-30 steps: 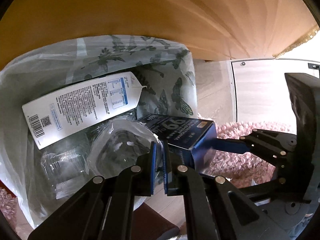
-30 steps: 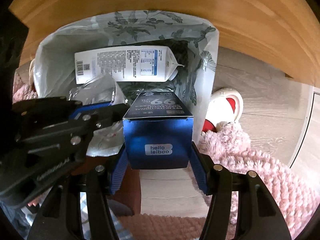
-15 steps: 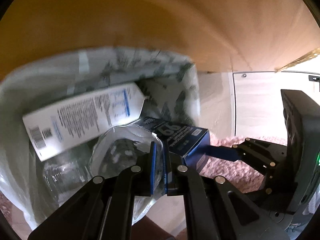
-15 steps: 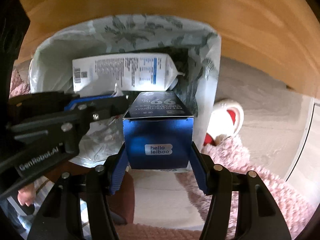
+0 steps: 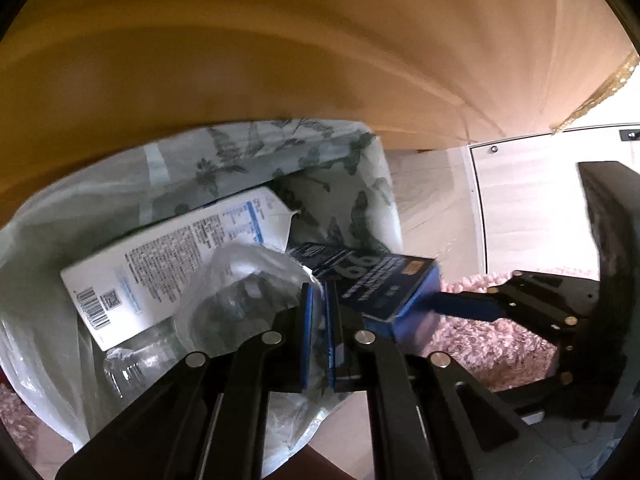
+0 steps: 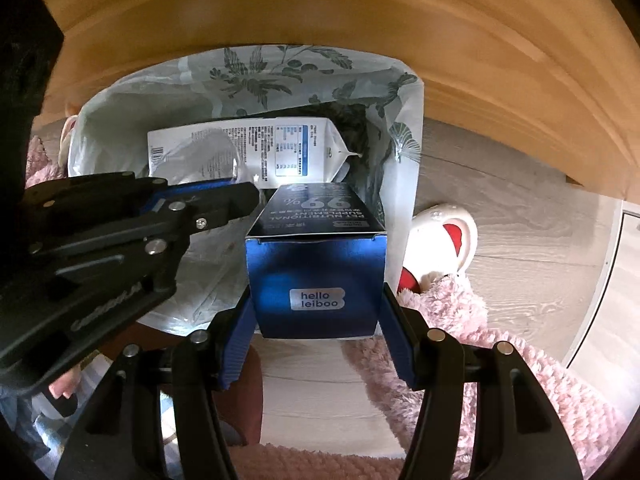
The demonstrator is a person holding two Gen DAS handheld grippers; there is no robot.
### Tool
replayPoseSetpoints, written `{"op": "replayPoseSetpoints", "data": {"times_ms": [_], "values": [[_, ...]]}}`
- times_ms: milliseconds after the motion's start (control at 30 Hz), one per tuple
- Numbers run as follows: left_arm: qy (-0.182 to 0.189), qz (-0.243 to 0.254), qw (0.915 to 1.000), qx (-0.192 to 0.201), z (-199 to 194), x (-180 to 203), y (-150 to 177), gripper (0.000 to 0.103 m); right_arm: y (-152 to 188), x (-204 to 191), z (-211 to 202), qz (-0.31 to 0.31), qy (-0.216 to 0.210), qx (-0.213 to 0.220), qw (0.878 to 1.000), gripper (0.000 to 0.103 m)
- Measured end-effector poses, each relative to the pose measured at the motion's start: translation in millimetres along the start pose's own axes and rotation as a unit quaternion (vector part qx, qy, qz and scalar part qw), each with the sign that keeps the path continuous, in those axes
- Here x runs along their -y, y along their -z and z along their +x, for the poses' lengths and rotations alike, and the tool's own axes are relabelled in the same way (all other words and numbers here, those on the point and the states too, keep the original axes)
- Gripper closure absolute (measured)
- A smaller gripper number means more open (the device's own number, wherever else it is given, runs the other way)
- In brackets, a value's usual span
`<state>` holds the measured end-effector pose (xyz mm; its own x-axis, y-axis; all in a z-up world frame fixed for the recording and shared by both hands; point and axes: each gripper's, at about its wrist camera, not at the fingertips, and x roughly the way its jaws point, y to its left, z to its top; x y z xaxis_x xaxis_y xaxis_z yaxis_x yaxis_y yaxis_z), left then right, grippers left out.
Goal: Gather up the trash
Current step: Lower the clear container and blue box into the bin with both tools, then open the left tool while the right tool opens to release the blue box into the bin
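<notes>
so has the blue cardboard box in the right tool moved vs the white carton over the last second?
Yes. In the right wrist view the blue cardboard box has advanced toward the white carton; its far edge now overlaps the carton's lower edge.

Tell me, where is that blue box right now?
The blue box sits clamped in the right gripper, centre of the right wrist view, poised at the trash bag mouth, just in front of the white carton.

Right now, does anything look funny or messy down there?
A white-and-red slipper lies on the floor beside the bag, by the pink rug. It looks stray, not trash. The carton inside is squashed; the box looks fine.
</notes>
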<state>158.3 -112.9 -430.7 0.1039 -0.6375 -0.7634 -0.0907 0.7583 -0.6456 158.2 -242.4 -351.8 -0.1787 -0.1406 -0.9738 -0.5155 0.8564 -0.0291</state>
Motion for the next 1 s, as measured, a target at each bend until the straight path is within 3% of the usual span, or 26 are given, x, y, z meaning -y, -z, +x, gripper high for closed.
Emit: {"op": "replayPoseSetpoints", "data": {"times_ms": [200, 433, 633, 800, 1000], "values": [[0.04, -0.043, 0.996, -0.067, 16.0, -10.5, 12.2, 0.1, -4.6, -3.5, 10.2, -0.003, 0.008, -0.007, 1.0, 0.046], [0.051, -0.082, 0.9889, -0.113, 28.7, -22.5, 18.2, 0.1, -5.8, -8.5, 12.4, -0.011, 0.014, -0.013, 1.0, 0.046], [0.038, -0.081, 0.988, -0.127, 25.9, -21.2, 15.2, 0.091, -6.1, -10.3, 15.2, -0.014, 0.018, -0.019, 1.0, 0.046], [0.024, -0.076, 0.9894, -0.121, 13.4, -15.6, 10.6, 0.075, -6.6, -11.5, 17.2, -0.013, 0.02, -0.019, 1.0, 0.046], [-0.021, -0.062, 0.993, -0.098, -15.6, -11.1, 5.6, 0.073, -5.6, -15.4, 20.2, -0.015, 0.026, -0.018, 0.999, 0.046]]}}
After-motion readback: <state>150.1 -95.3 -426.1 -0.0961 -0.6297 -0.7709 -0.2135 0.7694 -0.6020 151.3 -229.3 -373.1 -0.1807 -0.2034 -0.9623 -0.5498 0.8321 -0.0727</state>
